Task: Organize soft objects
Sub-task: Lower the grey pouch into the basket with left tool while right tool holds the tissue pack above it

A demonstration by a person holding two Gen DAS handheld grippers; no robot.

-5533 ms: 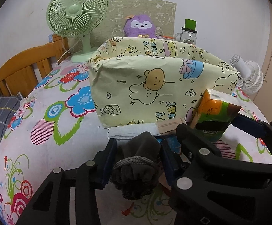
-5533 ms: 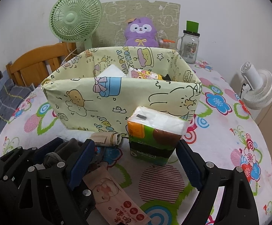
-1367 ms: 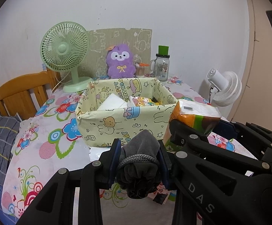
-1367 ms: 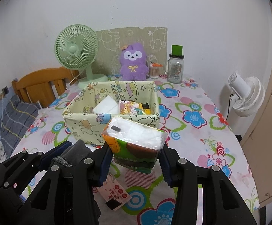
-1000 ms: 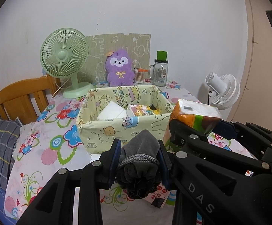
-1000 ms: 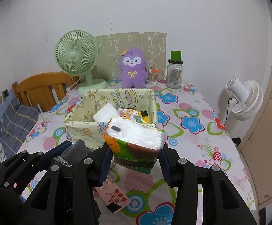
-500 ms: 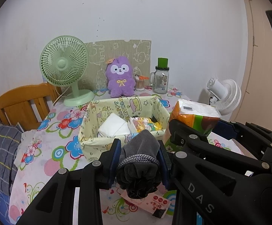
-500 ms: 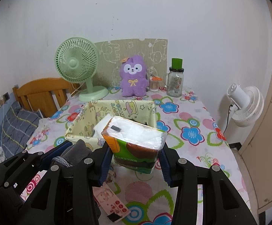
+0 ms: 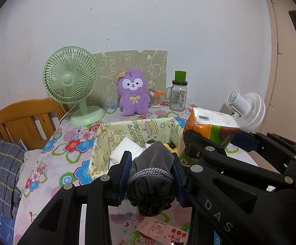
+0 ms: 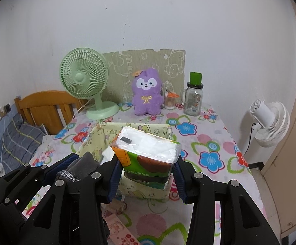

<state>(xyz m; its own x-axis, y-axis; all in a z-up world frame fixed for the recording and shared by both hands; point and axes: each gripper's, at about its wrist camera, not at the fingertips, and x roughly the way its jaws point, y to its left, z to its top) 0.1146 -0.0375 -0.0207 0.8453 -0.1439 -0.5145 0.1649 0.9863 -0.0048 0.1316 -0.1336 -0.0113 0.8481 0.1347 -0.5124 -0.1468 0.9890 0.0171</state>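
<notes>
Left gripper pinching grey sock, right gripper clamping tissue pack; both raised above bin mid-tabletop, probably for dropping in.

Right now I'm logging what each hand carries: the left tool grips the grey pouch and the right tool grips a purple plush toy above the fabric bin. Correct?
One slip. The right tool grips the tissue pack, as the right wrist view shows; the purple plush toy sits on the table by the wall. The left tool does grip the grey pouch.
</notes>
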